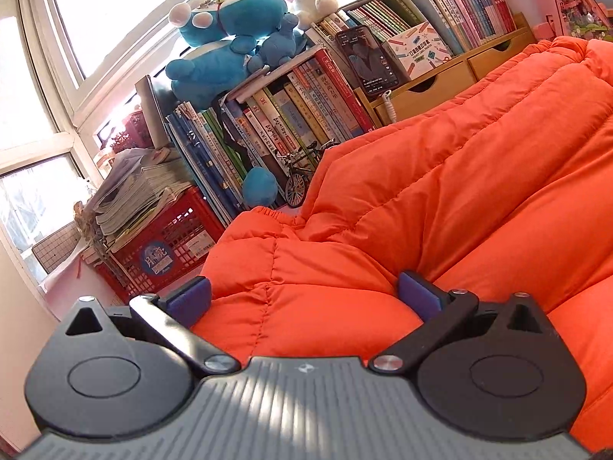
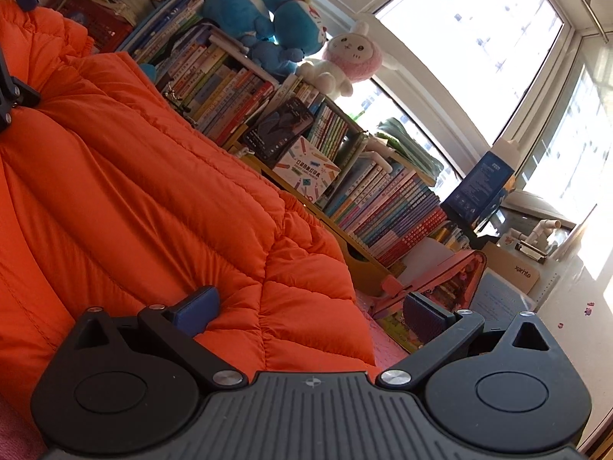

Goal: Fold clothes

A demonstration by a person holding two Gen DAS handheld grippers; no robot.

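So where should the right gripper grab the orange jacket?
Take the puffy side edge of the jacket, already between the open right gripper fingers. Come in from the front, low over the pink surface: the edge bulges and hangs free there.

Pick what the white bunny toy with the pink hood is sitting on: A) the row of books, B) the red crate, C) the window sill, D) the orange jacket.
A: the bunny sits on top of the books, beside the blue plush toys, well above the jacket.
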